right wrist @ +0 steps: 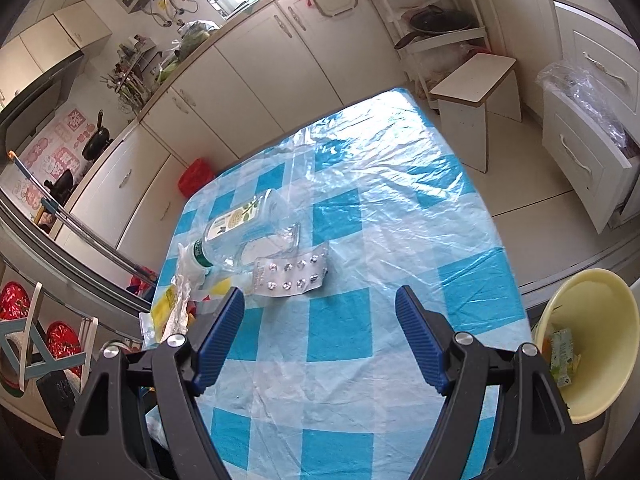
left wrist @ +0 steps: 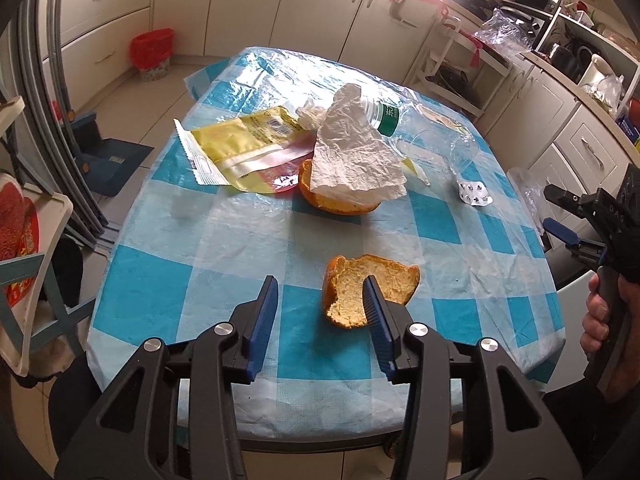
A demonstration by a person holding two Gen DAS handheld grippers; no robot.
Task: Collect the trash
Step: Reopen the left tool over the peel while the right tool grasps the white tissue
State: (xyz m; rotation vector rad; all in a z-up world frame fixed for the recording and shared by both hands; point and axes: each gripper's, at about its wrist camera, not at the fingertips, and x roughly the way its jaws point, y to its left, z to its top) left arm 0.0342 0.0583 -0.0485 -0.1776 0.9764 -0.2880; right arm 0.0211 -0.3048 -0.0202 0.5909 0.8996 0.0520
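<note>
My left gripper [left wrist: 322, 286] is open just above the table, its right finger over a near piece of orange peel [left wrist: 370, 288]. Farther back lie a second peel [left wrist: 336, 200] under a crumpled white tissue [left wrist: 352, 152], a yellow wrapper [left wrist: 240, 144], a clear plastic bottle [left wrist: 400, 124] on its side and an empty pill blister [left wrist: 474, 194]. My right gripper [right wrist: 320, 294] is open and empty above the table, the blister [right wrist: 290, 276] just beyond its left finger and the bottle [right wrist: 244, 232] behind that. The right gripper also shows in the left wrist view [left wrist: 556, 212].
The table [left wrist: 200, 248] has a blue and white checked plastic cover. A yellow bin [right wrist: 596, 344] holding a carton stands at the table's right edge. A red-lined bin [left wrist: 154, 52] stands on the floor by the cabinets. A white stool [right wrist: 476, 100] stands beyond the table.
</note>
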